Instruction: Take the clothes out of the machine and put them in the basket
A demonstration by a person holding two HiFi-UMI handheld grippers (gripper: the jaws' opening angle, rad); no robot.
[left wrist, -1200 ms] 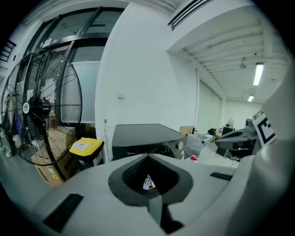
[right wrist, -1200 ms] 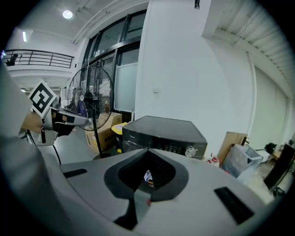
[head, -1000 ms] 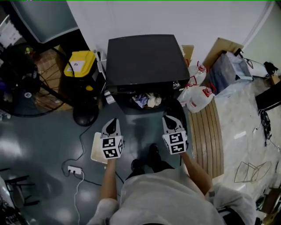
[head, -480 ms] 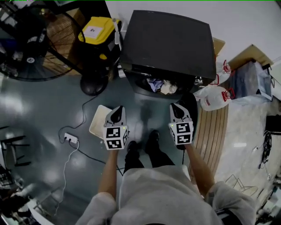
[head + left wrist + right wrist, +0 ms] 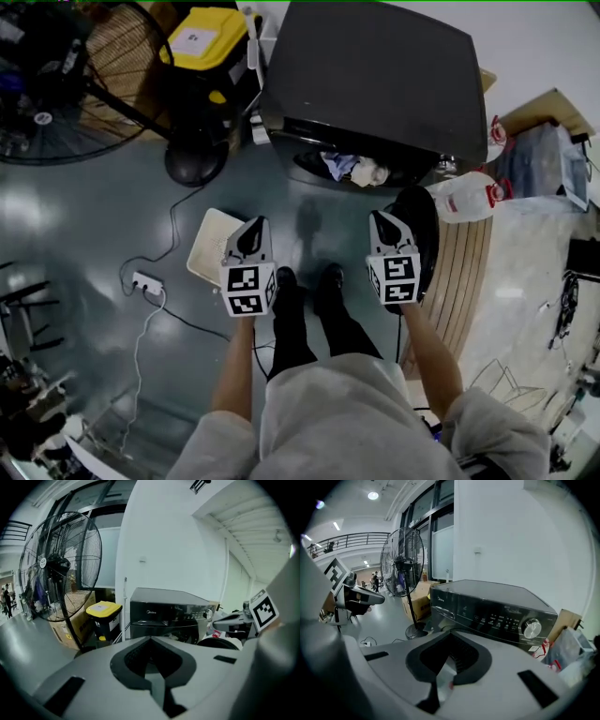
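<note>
Black, boxy front-loading washing machine (image 5: pixel 375 75) stands against the white wall, its back edge cut off at the top of the head view. The drum mouth is only partly seen from above: the machine's top overhangs it, so the depth of the load cannot be judged. Both gripper views lose the opening behind each gripper's own grey body (only the control panel and a silver dial show above it). Crumpled clothes (image 5: pixel 354 169), pale blue and cream-white fabric bunched together, sit in the drum mouth at the machine's front; single garments cannot be told apart. Dark round door (image 5: pixel 419 220) hangs open to the right of the opening, partly covered by the right gripper (image 5: pixel 384 225). White flat rectangular thing (image 5: pixel 208 248) lies on the grey floor, one corner hidden behind the left gripper (image 5: pixel 255 231); whether it is the basket cannot be told. Left gripper: jaws pressed together, nothing between them. Right gripper: jaws likewise closed, empty. Both are held in front of the machine, apart from the clothes. Yellow-lidded black bin (image 5: pixel 202 37) and large black wire-caged floor fan (image 5: pixel 56 84) stand left of the machine; white plastic jug with a red cap (image 5: pixel 466 197) stands right of it.
</note>
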